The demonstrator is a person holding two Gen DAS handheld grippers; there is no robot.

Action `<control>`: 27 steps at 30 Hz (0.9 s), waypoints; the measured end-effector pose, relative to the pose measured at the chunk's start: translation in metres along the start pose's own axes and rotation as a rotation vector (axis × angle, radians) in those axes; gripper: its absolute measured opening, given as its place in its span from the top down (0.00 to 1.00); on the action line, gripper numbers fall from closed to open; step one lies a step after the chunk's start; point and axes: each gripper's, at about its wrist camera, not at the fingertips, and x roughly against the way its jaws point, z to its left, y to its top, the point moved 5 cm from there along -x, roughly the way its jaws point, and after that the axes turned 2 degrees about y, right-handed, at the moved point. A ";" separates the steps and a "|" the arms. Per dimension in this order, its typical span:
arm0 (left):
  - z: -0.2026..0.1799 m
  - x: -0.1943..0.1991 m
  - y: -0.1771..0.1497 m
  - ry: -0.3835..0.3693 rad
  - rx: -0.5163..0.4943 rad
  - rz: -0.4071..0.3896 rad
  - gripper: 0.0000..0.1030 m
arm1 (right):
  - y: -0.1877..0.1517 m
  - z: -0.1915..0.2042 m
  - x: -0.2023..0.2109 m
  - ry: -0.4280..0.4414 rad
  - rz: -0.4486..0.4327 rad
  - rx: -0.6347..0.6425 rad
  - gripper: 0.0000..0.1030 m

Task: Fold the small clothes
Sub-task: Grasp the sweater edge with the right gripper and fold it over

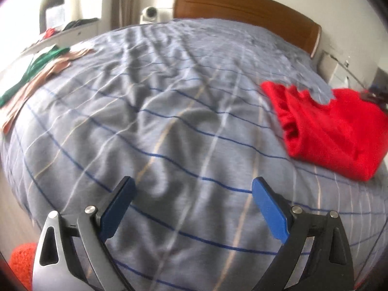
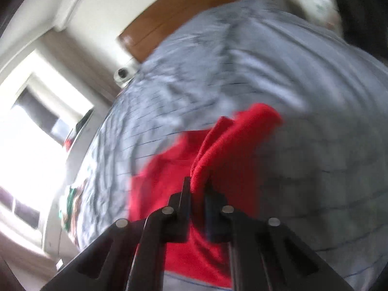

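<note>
red garment [image 2: 218, 150] on bed [image 1: 169, 111], a fold lifted ahead of right gripper [image 2: 197, 184], clenched on its edge, likely to carry it over | left gripper [image 1: 191, 189] released, garment off to its right, free for pinning

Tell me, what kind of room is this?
Most likely a home bedroom: a bed with a checked grey cover, a wooden headboard and a bright window at the side.
</note>
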 end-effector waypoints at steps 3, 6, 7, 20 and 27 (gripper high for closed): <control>0.007 -0.004 -0.002 0.015 0.003 0.005 0.05 | -0.014 0.055 -0.046 0.009 0.059 0.095 0.91; 0.010 -0.005 -0.003 0.023 -0.011 0.001 0.06 | -0.040 0.090 -0.094 0.005 0.118 0.155 0.91; 0.011 -0.005 -0.003 0.024 -0.021 0.000 0.05 | -0.051 0.099 -0.109 0.009 0.132 0.173 0.90; 0.021 -0.004 -0.001 -0.029 0.030 0.024 0.05 | -0.059 0.087 -0.043 0.138 0.047 0.207 0.45; 0.001 -0.004 -0.005 -0.037 -0.012 0.019 0.05 | -0.124 0.081 -0.065 -0.057 0.113 0.393 0.68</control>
